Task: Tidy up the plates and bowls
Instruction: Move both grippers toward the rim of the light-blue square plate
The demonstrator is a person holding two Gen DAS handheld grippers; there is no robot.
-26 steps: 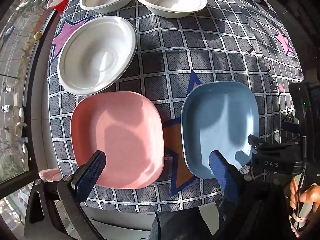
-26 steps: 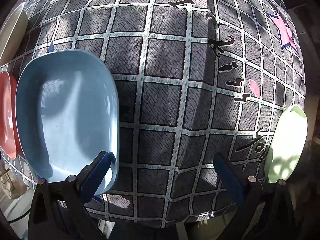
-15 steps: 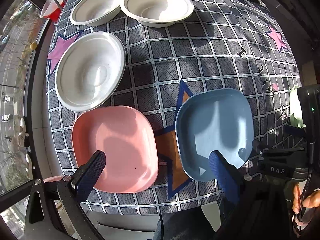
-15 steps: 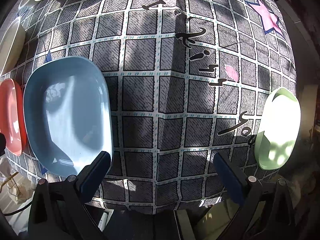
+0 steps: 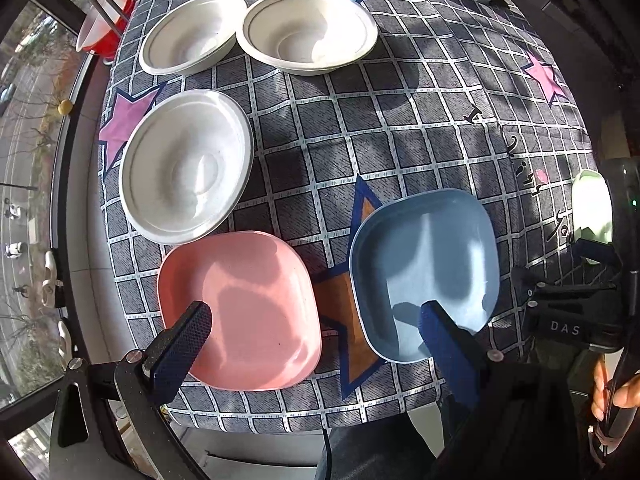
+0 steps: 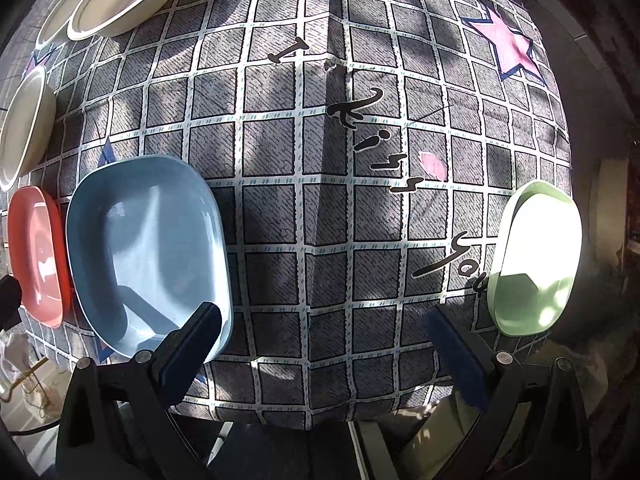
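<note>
**Both claws spread above unsorted plates**

Left claw [image 5: 312, 326], jaws spread and empty, hangs over the near table edge. 3 white bowls [image 5: 186, 166] lie ahead to its left. The pink plate [image 5: 240, 312] sits under its left finger, the blue plate [image 5: 424, 272] under its right. Right claw [image 6: 324, 334], also spread and empty, has the green plate [image 6: 536, 258] just beyond its right finger, long axis pointing away; probably its nearest pickup.
</note>
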